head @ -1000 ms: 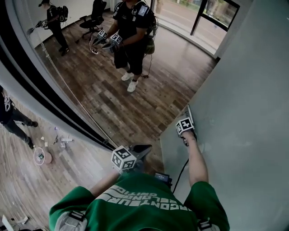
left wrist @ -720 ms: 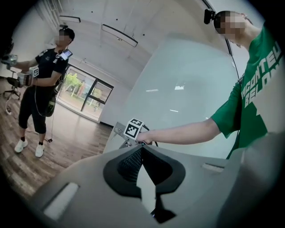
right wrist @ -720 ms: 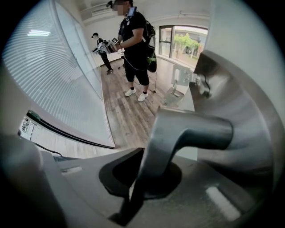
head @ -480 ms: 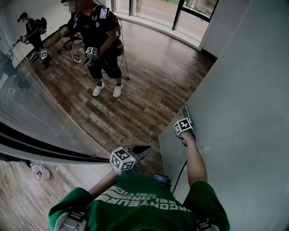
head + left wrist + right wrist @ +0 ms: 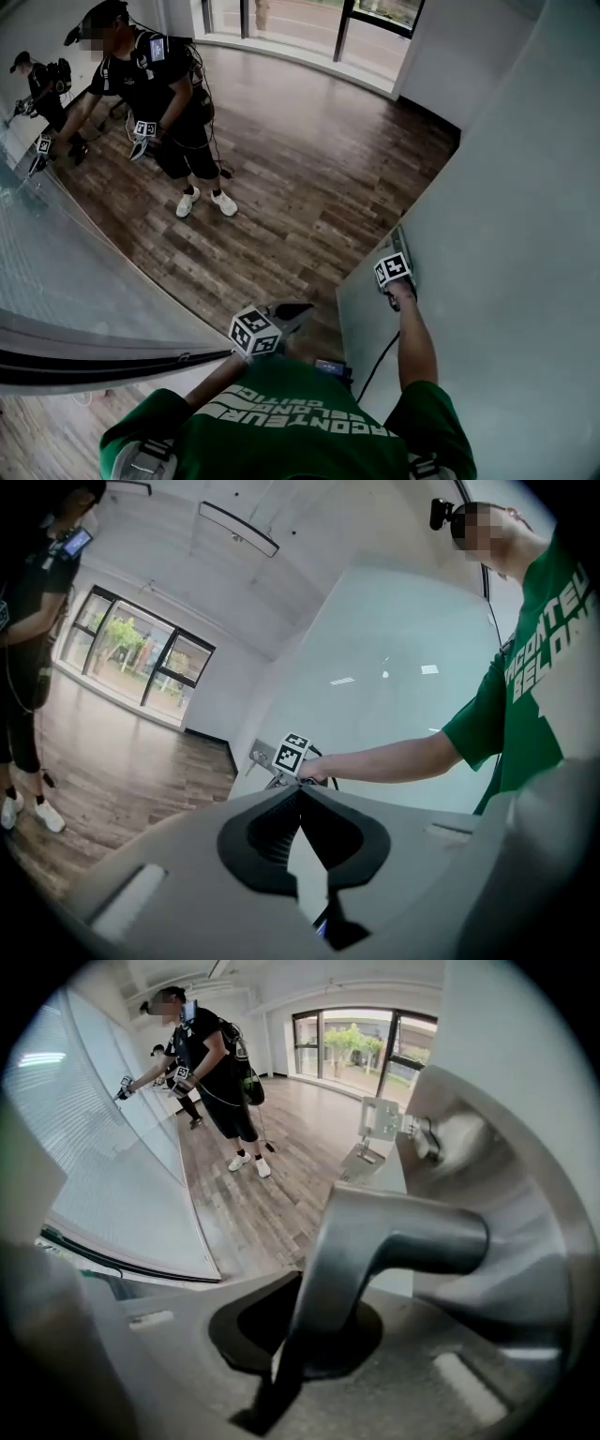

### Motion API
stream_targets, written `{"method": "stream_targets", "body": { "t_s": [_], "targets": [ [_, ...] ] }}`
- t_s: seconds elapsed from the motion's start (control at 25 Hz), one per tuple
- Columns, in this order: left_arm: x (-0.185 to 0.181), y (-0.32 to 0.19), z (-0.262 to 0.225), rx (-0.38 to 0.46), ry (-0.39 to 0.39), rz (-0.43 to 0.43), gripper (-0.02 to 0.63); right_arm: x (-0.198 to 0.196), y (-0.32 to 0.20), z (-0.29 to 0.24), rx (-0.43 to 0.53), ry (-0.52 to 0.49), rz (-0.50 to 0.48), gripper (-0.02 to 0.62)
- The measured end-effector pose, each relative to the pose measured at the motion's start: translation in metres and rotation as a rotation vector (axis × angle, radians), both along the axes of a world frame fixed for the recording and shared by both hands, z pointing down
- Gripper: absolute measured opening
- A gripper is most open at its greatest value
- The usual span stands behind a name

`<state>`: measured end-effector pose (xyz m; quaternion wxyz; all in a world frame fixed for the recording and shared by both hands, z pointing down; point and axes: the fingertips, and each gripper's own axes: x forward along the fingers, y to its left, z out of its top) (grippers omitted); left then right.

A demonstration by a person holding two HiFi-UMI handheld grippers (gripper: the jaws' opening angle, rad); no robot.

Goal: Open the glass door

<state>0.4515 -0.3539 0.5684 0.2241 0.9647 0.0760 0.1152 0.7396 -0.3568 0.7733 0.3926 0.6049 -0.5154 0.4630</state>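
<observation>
The frosted glass door [image 5: 497,234] fills the right side of the head view, its free edge running down toward me. My right gripper [image 5: 403,251] points steeply down at that edge and is shut on the metal lever door handle [image 5: 394,1241], which passes between its jaws. The same right gripper [image 5: 292,754] and the handle's plate [image 5: 261,757] show in the left gripper view, at the end of my bare forearm. My left gripper [image 5: 302,309] hovers in front of my chest, pointing roughly level. Its jaws [image 5: 300,797] are shut with nothing between them.
A curved glass wall [image 5: 66,281] with a dark bottom rail runs along the left. A person in black [image 5: 155,84] holding grippers stands on the wood floor [image 5: 300,178] ahead, beside that wall. Windows [image 5: 281,19] close the far end. A lock plate [image 5: 380,1117] sits on the door edge.
The door edge with my right gripper on the handle has shifted a little right and down in the head view. The glass wall and the person in black now appear further left.
</observation>
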Motion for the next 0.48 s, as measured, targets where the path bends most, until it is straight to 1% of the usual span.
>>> {"method": "stream_targets", "body": {
  "t_s": [0.24, 0.48],
  "targets": [
    [0.008, -0.017, 0.006, 0.001, -0.011, 0.014, 0.017, 0.039, 0.016, 0.002, -0.002, 0.012, 0.07, -0.008],
    [0.022, -0.023, 0.014, -0.012, -0.022, 0.012, 0.017, 0.078, 0.031, 0.005, -0.005, 0.014, 0.123, -0.008]
  ]
}}
